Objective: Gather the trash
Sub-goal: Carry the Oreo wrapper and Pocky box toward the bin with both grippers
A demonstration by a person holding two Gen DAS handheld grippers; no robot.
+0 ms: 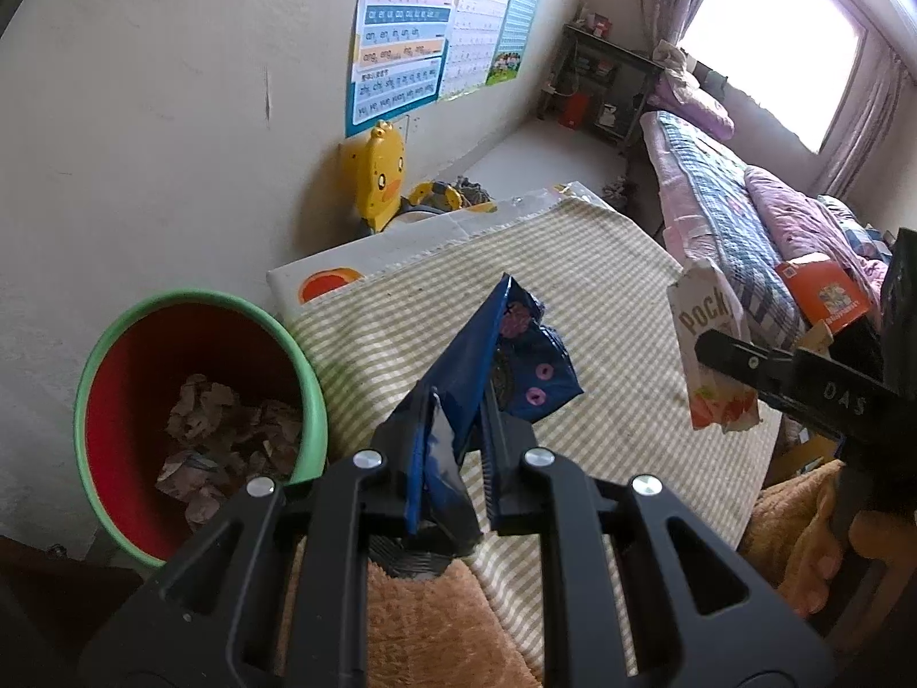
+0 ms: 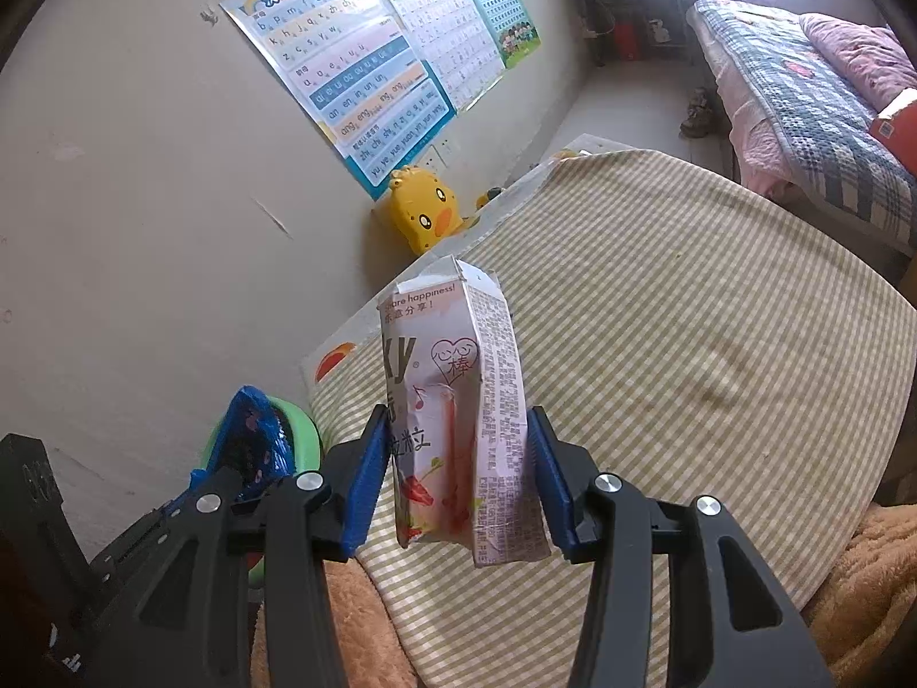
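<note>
My left gripper [image 1: 453, 458] is shut on a crumpled blue snack wrapper [image 1: 504, 361], held up over the striped table near its left edge. A red bin with a green rim [image 1: 312, 395] stands on the floor to the left of it, with crumpled paper inside. My right gripper [image 2: 458, 464] is shut on a pink and white Pocky box [image 2: 458, 401], held upright above the table. In the left wrist view the same Pocky box [image 1: 708, 344] hangs at the right in the right gripper [image 1: 722, 361]. The right wrist view shows the blue wrapper [image 2: 252, 430] low at the left, in front of the bin's rim [image 2: 301, 430].
A green-and-cream striped cloth [image 1: 602, 298] covers the table. A yellow duck toy [image 1: 381, 172] and posters [image 1: 401, 40] are against the wall behind. A bed [image 1: 745, 212] with quilts lies at the right. An orange fleece [image 1: 435, 619] sits at the near edge.
</note>
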